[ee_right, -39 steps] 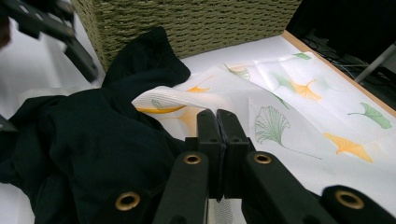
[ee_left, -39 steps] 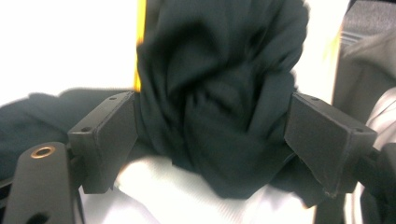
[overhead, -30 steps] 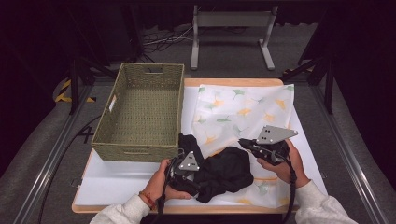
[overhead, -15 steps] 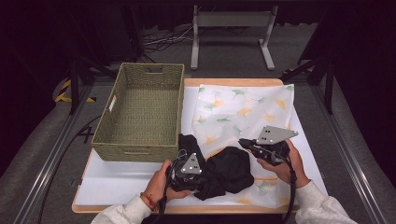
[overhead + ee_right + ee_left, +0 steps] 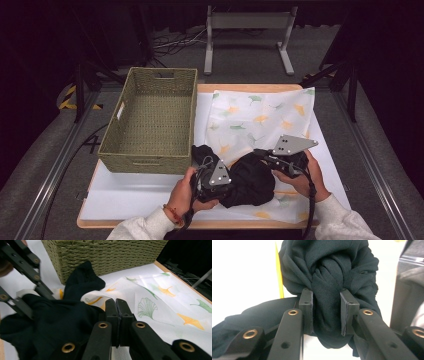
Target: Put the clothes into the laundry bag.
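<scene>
The black cloth (image 5: 250, 180) lies bunched on the table between both grippers, near the basket (image 5: 150, 120). The left gripper (image 5: 326, 312) has just closed, pinching a twisted fold. The right gripper (image 5: 116, 322) is fully closed at its edge. No clear long axis.

White sleeves (image 5: 345, 225); black jaws, brass-looking rivets (image 5: 293, 312).

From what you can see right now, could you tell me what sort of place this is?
Probably a lab or studio set up for recording handling work: a board-topped table between metal rails, dark surroundings with loose floor cables, and a staged woven basket.
</scene>
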